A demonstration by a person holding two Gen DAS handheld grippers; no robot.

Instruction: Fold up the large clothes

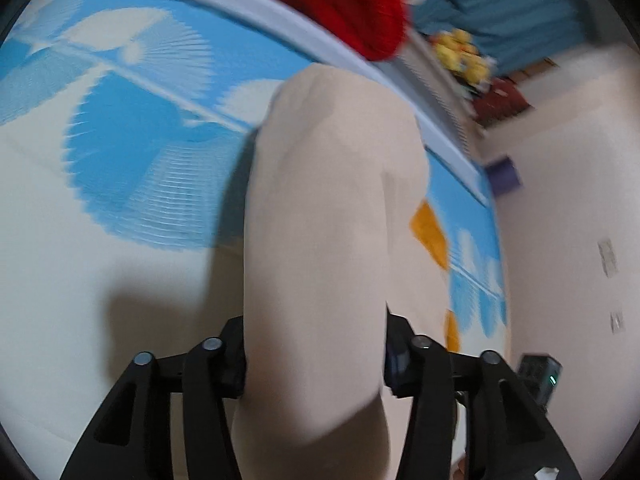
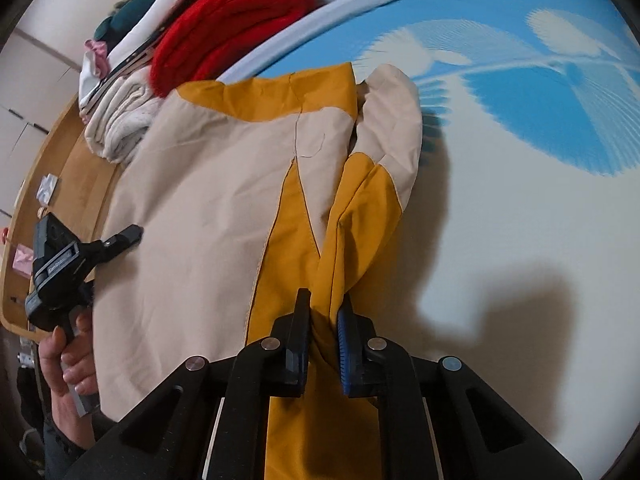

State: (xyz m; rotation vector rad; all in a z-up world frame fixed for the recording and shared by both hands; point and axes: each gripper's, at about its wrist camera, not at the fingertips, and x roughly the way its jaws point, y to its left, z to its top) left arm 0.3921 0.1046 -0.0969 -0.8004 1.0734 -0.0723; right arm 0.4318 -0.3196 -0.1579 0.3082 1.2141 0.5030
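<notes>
A beige and mustard jacket (image 2: 200, 200) lies spread on the bed in the right wrist view. My right gripper (image 2: 324, 304) is shut on a bunched mustard fold at the jacket's near edge, beside a doubled-over sleeve (image 2: 384, 152). In the left wrist view my left gripper (image 1: 316, 340) has a thick roll of the jacket's beige cloth (image 1: 320, 220) filling the gap between its jaws, and both pads press on it. The right wrist view shows that left gripper (image 2: 124, 240) at the jacket's left edge, held by a hand (image 2: 72, 360).
A blue and white patterned sheet (image 2: 520, 240) covers the bed. At its far edge sits a pile with a red knit (image 2: 232, 20) and a white folded piece (image 2: 120, 128). A wooden frame (image 2: 80, 172) runs along the left. Yellow toys (image 1: 460, 52) stand by the wall.
</notes>
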